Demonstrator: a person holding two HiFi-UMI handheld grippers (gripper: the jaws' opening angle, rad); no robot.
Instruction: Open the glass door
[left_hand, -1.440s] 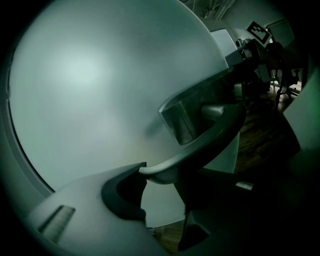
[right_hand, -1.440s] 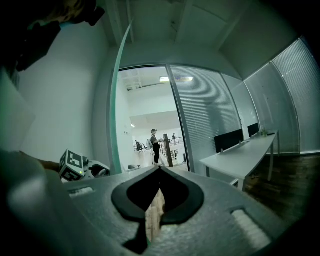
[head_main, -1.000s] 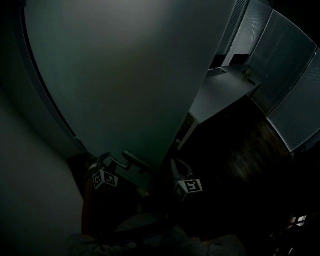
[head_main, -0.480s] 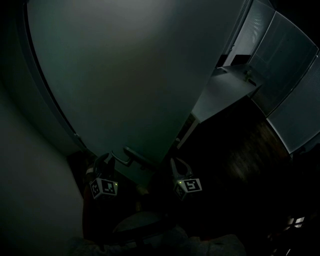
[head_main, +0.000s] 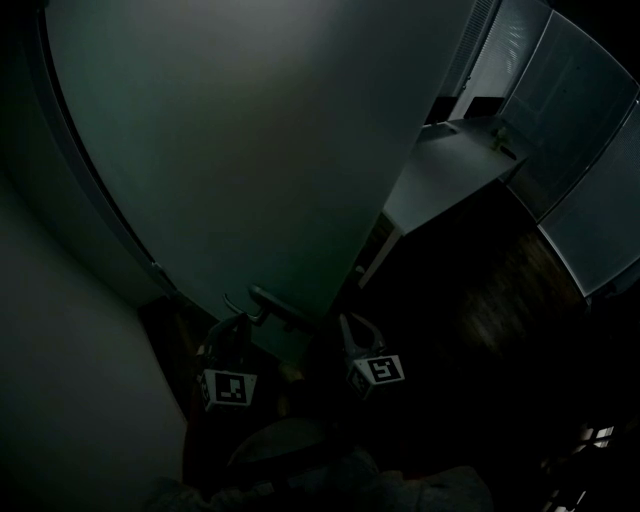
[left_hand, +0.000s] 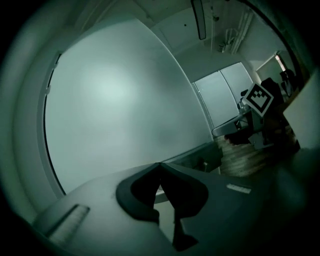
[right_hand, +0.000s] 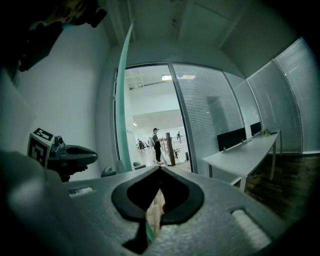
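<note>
The left tongs (left_hand: 160, 169) had just been closing and stood shut, with nothing between them. Straight ahead of them rose the tall frosted-glass door (head_main: 240, 150), standing ajar. Its green edge lay just left of the right tongs (right_hand: 160, 170), whose tips also met on nothing I could make out. Between the two tongs sat the dark metal lever handle (head_main: 275, 305), near but unheld. I judged the pane heavy, stiff, slippery and brittle at its edge, so the lever was the place to grip. Counted: one door, one lever showing, two tongs, and one long white table (head_main: 450, 170) well right of the right tongs.
</note>
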